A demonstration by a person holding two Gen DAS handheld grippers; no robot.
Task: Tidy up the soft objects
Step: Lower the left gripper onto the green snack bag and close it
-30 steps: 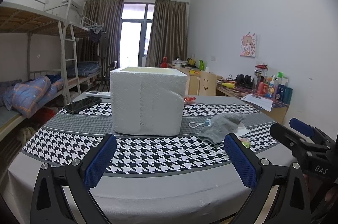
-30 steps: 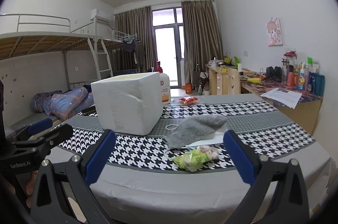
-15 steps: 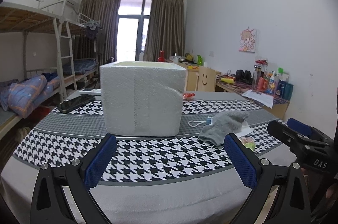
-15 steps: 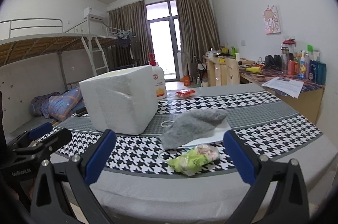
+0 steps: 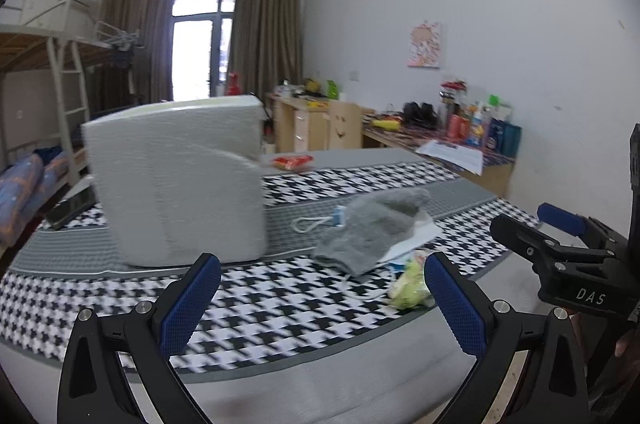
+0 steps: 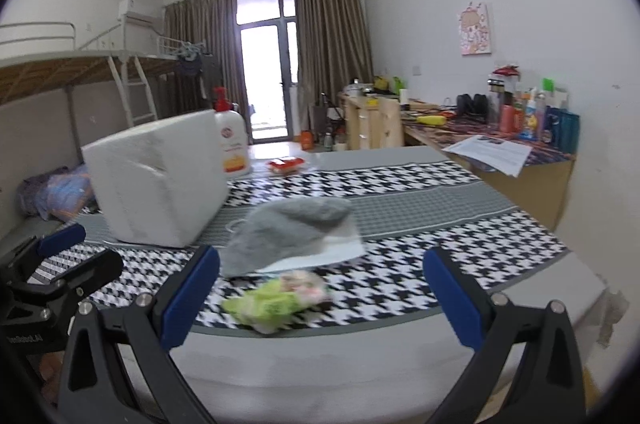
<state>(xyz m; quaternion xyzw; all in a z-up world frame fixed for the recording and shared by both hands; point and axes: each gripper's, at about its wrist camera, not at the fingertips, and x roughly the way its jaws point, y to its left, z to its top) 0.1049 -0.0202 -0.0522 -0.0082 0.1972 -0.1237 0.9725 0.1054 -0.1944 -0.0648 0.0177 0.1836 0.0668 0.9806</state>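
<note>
- Both sets of fingers spread wide, holding nothing: left gripper (image 5: pixel 322 298), right gripper (image 6: pixel 320 298)
- Green soft bundle (image 6: pixel 276 300), blurred, perhaps bagged, lying on table (image 6: pixel 500 236) dead ahead of right gripper, long axis crosswise
- Grey cloth (image 6: pixel 284 234) just behind, beside foam box (image 6: pixel 156 184)

grey cloth (image 6: pixel 288 232) crumpled | green soft bundle (image 6: pixel 276 300) just before it

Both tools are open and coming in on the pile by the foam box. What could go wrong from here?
1. The grey knit cloth lies on white paper; a pinch by the right tool may lift both.
2. The green-and-pink soft bundle sits near the table edge and could be nudged off.
3. A white cord beside the cloth may snag the left tool.
</note>
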